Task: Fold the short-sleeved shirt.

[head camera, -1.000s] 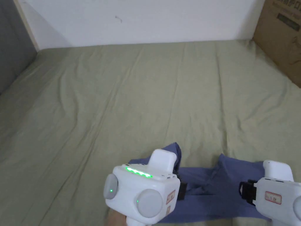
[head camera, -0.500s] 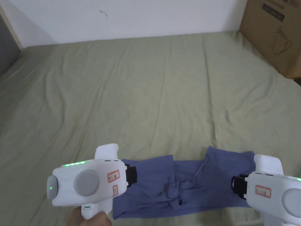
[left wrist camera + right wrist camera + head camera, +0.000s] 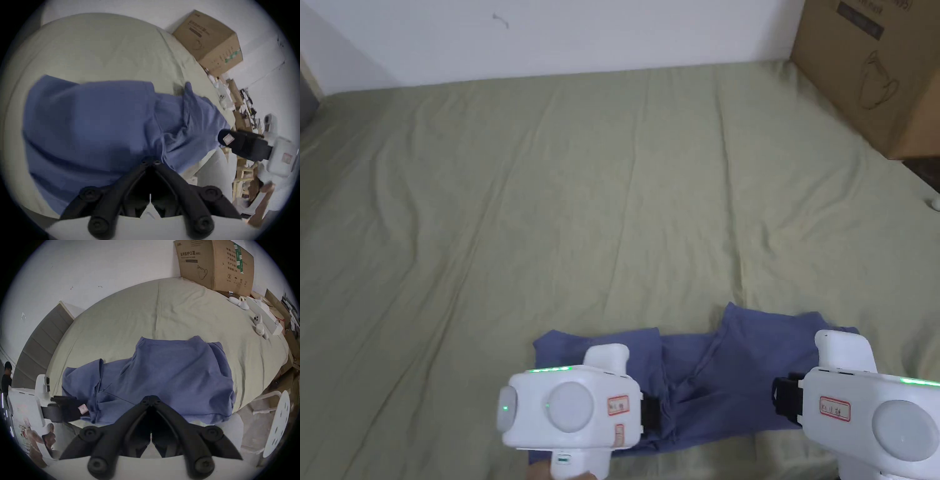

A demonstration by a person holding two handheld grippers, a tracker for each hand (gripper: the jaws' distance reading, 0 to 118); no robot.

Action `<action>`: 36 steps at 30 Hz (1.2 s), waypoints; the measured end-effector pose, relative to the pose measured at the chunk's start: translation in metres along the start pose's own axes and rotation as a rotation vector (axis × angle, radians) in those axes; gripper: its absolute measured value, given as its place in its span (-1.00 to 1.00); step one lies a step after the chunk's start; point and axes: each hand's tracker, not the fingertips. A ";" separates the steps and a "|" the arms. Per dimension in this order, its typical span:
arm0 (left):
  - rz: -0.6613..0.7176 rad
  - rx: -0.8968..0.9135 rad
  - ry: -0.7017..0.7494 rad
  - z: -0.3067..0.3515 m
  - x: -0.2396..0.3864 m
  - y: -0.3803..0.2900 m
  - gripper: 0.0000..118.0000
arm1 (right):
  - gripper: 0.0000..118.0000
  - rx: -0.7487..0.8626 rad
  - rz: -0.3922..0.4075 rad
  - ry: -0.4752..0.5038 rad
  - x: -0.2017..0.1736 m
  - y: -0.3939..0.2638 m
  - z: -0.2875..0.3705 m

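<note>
The left gripper (image 3: pixel 651 409) is held at the near left edge of the blue shirt (image 3: pixel 712 375), its jaws closed together on a bunched fold of the cloth. The shirt is spread, creased, across the near edge of the green bed sheet (image 3: pixel 581 200). At its right edge the right gripper (image 3: pixel 781 397) is seen, jaws likewise pinched on the fabric. A cardboard box (image 3: pixel 869 69) stands at the far right corner.
</note>
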 end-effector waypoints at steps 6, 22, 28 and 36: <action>-0.050 -0.043 -0.059 -0.013 0.031 0.002 -1.00 | -1.00 -0.011 -0.015 -0.009 0.005 -0.004 0.001; 0.264 0.254 -0.184 0.129 -0.125 -0.020 -1.00 | -1.00 0.004 0.029 0.024 -0.017 0.006 0.008; 0.393 0.294 -0.144 0.124 -0.168 -0.035 -0.31 | -1.00 -0.030 0.080 0.055 -0.041 0.005 0.001; 0.452 0.218 -0.331 0.054 -0.165 -0.031 1.00 | -1.00 -0.025 0.168 0.058 -0.061 0.002 0.011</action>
